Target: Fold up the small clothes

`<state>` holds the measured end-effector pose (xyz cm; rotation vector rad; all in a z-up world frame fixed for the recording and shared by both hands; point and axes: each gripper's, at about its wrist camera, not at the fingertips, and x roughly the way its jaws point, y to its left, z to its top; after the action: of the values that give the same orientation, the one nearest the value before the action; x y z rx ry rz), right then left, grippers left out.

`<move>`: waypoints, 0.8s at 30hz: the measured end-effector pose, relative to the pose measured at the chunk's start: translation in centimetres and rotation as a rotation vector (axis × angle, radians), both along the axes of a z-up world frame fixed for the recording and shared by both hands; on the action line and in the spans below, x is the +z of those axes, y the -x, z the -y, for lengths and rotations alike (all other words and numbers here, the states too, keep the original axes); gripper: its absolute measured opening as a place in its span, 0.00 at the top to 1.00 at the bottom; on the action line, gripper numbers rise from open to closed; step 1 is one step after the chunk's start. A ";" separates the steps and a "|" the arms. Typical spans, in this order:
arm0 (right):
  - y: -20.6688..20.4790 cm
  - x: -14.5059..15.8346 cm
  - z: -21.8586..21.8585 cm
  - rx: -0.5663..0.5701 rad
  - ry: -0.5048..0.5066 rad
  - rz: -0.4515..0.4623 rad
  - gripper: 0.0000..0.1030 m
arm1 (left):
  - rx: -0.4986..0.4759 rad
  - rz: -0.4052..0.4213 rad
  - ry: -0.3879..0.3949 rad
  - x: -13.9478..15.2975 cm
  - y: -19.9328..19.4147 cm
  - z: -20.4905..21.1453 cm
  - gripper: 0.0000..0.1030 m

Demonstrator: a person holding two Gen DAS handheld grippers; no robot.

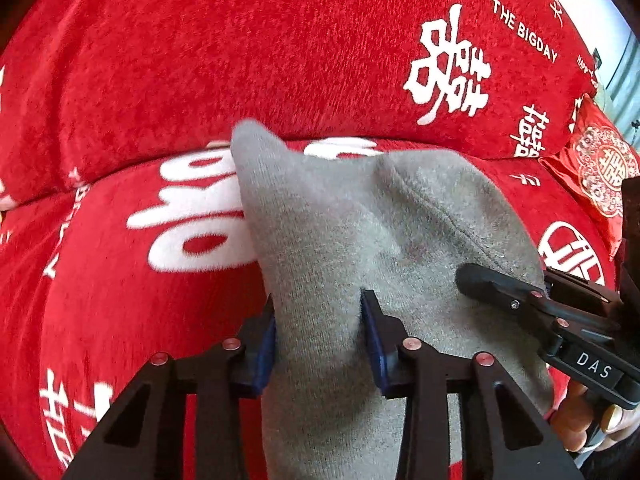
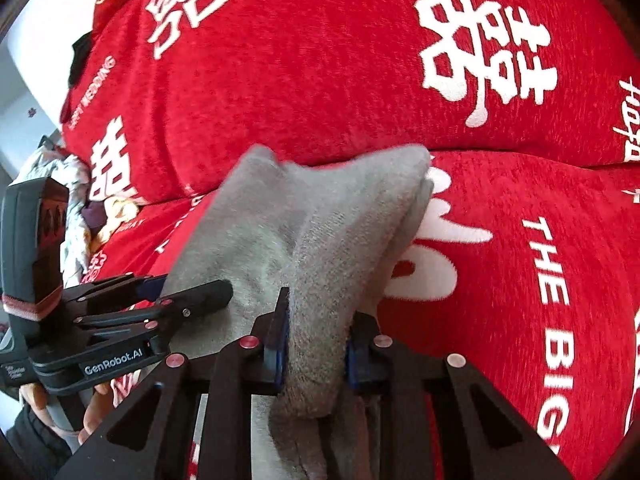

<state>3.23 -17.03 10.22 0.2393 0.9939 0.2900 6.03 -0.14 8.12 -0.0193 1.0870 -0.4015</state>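
A grey knitted garment (image 1: 360, 240), like a sock, lies on a red sofa cover. My left gripper (image 1: 320, 320) is shut on its near edge, cloth pinched between the blue pads. My right gripper (image 2: 316, 332) is shut on a raised fold of the same grey garment (image 2: 320, 232). In the left wrist view the right gripper (image 1: 520, 296) comes in from the right over the cloth. In the right wrist view the left gripper (image 2: 176, 292) sits at the left edge of the cloth. The two grippers are close together.
The red sofa seat (image 1: 120, 280) and backrest (image 1: 240, 60) carry white printed characters. A red patterned cushion (image 1: 600, 172) is at the right. A pile of other clothes (image 2: 80, 208) lies at the far left in the right wrist view.
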 end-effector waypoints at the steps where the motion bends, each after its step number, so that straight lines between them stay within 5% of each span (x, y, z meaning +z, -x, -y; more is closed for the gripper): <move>1: 0.8 0.2 -0.3 0.005 -0.002 -0.001 0.77 | 0.004 -0.004 0.007 0.2 0.7 -0.5 0.63; 12: 8.1 1.3 -2.5 0.036 -0.037 0.039 0.79 | -0.044 0.065 0.003 2.6 9.4 -2.9 0.66; 16: 7.9 0.0 -2.0 -0.004 0.068 0.017 0.72 | -0.053 0.110 -0.045 3.2 10.2 -2.3 0.65; 18: 7.6 -0.5 -1.4 -0.040 0.129 -0.012 0.68 | -0.053 0.116 -0.062 3.5 10.2 -2.1 0.38; 19: 7.6 -0.3 -1.0 -0.066 0.169 -0.006 0.67 | -0.036 0.137 -0.076 3.8 10.3 -2.1 0.11; 24: 9.0 2.5 -1.2 -0.049 0.195 0.075 0.55 | -0.026 0.209 -0.104 4.7 10.7 -1.8 0.06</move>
<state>-5.78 -15.83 12.67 0.0746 0.9335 0.1550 -4.69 1.68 12.82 0.1261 0.9009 -0.3614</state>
